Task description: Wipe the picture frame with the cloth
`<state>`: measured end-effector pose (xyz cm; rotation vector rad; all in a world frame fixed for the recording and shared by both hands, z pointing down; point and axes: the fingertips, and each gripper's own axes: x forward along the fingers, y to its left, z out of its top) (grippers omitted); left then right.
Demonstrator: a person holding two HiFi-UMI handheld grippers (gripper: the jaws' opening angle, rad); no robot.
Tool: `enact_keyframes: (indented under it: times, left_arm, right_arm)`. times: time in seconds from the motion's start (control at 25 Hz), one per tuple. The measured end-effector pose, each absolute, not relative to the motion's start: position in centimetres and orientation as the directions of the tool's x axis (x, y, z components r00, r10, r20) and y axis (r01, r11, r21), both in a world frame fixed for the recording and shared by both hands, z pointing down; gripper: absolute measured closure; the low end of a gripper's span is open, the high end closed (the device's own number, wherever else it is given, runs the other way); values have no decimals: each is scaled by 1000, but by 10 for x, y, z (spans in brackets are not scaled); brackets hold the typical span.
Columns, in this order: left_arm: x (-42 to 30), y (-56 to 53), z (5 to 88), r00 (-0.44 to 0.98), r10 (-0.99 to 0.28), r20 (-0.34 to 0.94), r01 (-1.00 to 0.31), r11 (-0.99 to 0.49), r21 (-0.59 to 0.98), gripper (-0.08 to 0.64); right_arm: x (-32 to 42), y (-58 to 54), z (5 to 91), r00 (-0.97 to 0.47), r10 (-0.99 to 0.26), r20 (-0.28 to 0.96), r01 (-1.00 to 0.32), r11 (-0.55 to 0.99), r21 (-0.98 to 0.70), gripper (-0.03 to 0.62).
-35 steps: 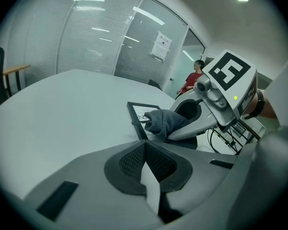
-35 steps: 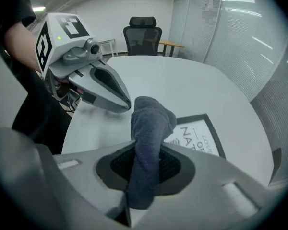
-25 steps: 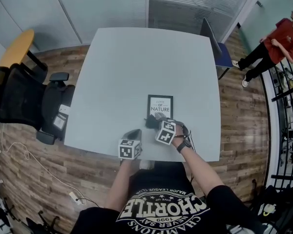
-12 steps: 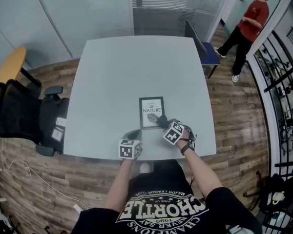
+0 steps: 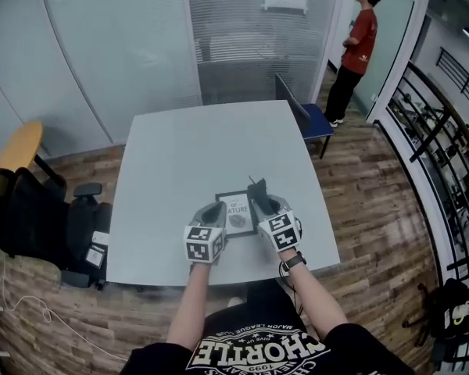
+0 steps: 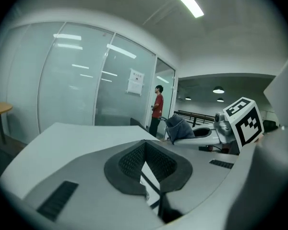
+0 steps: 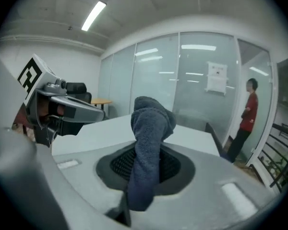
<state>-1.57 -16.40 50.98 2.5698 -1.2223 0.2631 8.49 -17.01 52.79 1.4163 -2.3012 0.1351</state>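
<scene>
The black picture frame (image 5: 236,206) with a white print lies flat on the grey table (image 5: 187,147) near its front edge. My left gripper (image 5: 216,209) hovers at the frame's left edge with its pads (image 6: 129,159) closed together; a sliver of the frame (image 6: 149,176) shows below them. My right gripper (image 5: 259,198) is shut on the dark blue-grey cloth (image 5: 257,187), at the frame's upper right corner. The cloth (image 7: 149,143) sticks up in a folded wad out of the right gripper's pads. Whether the cloth touches the frame I cannot tell.
A black office chair (image 5: 31,209) and a yellow round table (image 5: 19,147) stand left of the table. A blue chair (image 5: 313,119) is at the far right corner. A person in red (image 5: 358,49) stands by the glass wall. A black railing (image 5: 445,123) runs along the right.
The head view has tilted up toward the room. The right gripper with the cloth has moved from the frame's lower part to its upper right corner. The left gripper now sits against the frame's left edge.
</scene>
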Motion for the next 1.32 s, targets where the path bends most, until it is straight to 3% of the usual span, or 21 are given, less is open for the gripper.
enact_keyframes:
  times: [0.2, 0.48, 1.32]
  left_arm:
    - [-16, -160, 437, 597, -788, 151, -802, -591, 89, 563]
    - [-25, -151, 398, 546, -836, 59, -838, -545, 28, 563]
    - [-13, -156, 415, 563, -823, 77, -827, -561, 42, 563]
  right_arm:
    - [106, -158, 449, -283, -930, 235, -936, 321, 145, 518]
    - [118, -136, 405, -200, -971, 132, -963, 219, 159, 518]
    - [119, -141, 425, -209, -964, 162, -956, 236, 176, 518]
